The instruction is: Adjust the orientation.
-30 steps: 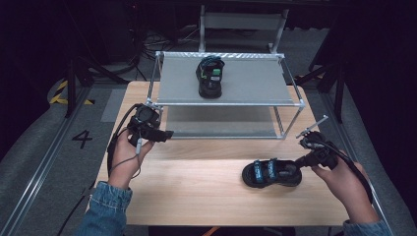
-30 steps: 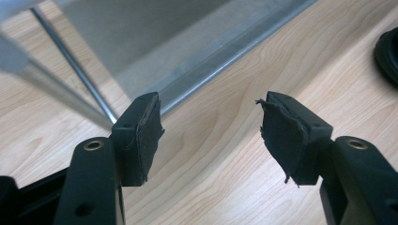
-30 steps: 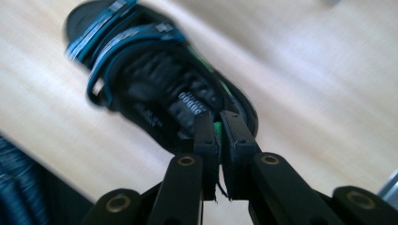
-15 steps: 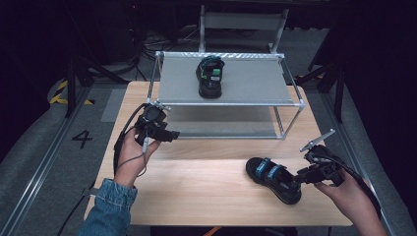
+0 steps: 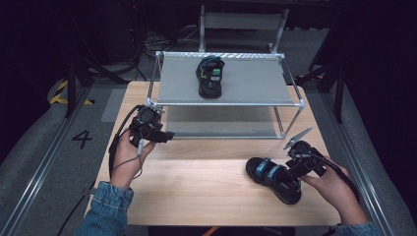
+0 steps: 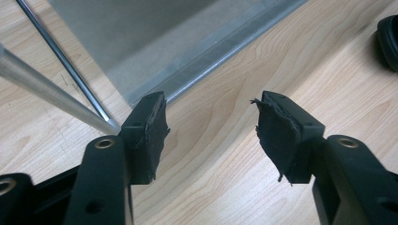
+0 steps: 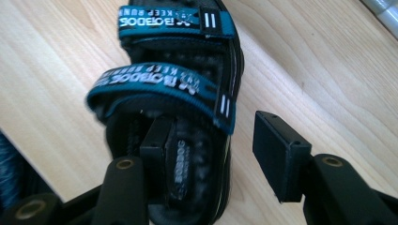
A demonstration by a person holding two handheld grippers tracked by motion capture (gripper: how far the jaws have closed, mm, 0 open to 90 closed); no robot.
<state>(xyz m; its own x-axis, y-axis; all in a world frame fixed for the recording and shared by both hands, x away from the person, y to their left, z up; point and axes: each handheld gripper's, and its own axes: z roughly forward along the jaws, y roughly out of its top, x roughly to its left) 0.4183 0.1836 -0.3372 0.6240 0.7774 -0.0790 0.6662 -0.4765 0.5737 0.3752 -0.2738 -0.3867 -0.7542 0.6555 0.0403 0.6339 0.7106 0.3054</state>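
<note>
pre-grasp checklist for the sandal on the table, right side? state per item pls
1. Right hand-held gripper open: ok.
2. Jaws straddle the side edge of the sandal, one jaw inside on the footbed, one outside: ok.
3. Jaws shut on the edge: not ok.
4. Sandal flat on the table: ok.
5. Upper shelf has space beside the other sandal: ok.
6. Left hand-held gripper open, empty, away from the sandal: ok.

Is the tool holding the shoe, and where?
Not yet. The right tool is open, one jaw on the sandal's footbed, the other outside its edge. The left tool is open over bare table.
</note>
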